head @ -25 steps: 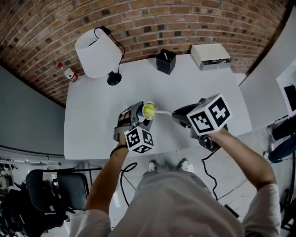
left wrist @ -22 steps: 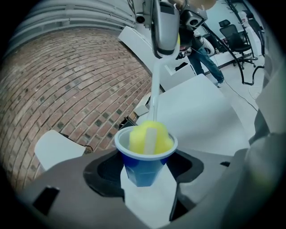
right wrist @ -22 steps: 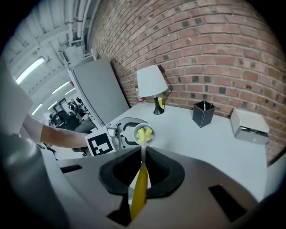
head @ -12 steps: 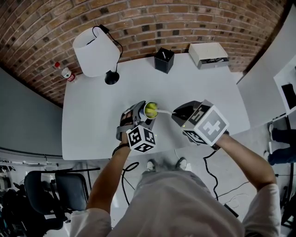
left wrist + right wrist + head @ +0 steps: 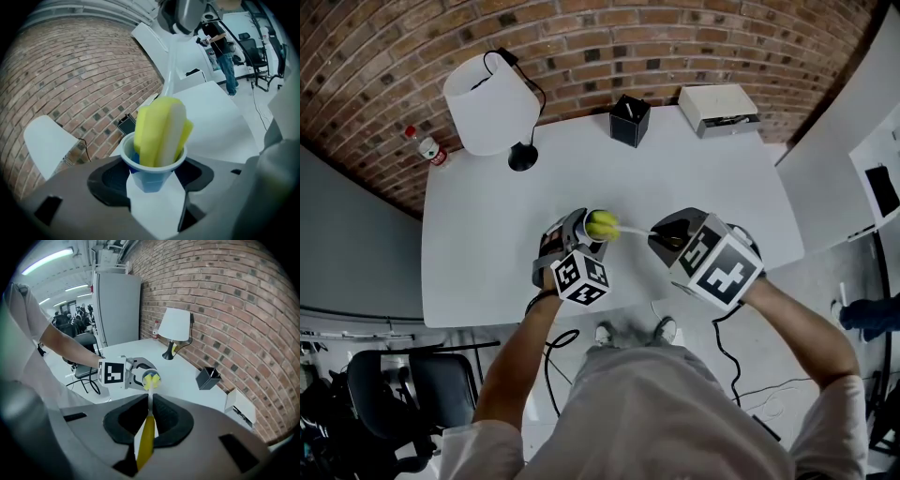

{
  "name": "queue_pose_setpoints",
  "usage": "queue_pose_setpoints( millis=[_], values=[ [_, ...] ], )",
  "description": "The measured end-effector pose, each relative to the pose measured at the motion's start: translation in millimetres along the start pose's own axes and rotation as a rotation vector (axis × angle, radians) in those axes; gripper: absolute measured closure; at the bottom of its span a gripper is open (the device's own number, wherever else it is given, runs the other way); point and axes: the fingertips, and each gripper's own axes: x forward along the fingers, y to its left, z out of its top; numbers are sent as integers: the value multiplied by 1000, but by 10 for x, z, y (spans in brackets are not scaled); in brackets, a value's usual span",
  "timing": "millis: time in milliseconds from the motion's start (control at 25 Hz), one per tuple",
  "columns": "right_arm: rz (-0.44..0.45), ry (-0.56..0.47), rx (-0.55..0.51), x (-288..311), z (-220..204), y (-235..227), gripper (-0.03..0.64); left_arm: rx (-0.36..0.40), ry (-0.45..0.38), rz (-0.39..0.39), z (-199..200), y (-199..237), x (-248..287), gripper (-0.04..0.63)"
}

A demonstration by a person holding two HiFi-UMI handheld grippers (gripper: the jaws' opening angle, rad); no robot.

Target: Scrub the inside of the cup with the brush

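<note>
center frame, the left claw (image 5: 581,232) clamps the cup (image 5: 151,176) tilted toward frame right, so the brush (image 5: 159,129) pinched in the right claw (image 5: 149,414) reaches inside.

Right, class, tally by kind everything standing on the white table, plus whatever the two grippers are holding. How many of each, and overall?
Lamp: 1
Black holder: 1
White box: 1
Cup: 1
Brush: 1
Total: 5

The cup (image 5: 151,174) looks smooth glossy plastic, the brush (image 5: 158,132) foamy and matt, the wall (image 5: 675,37) rough brick.
</note>
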Motion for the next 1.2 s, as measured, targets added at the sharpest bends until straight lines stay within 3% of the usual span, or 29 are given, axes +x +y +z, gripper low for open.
queue_pose_setpoints(
  millis=[240, 600, 920, 1200],
  values=[
    [-23, -30, 44, -24, 55, -26, 587, -204, -5, -35, -182, 76, 99, 288],
    [-75, -103, 168, 78, 81, -88, 586, -411, -53, -119, -329, 48, 244, 288],
    [-127, -218, 360, 257, 92, -94, 586, -459, -89, -177, -423, 3, 339, 288],
    [-176, -281, 456, 346, 151, -34, 587, -489, -118, -255, -537, -80, 363, 288]
  ],
)
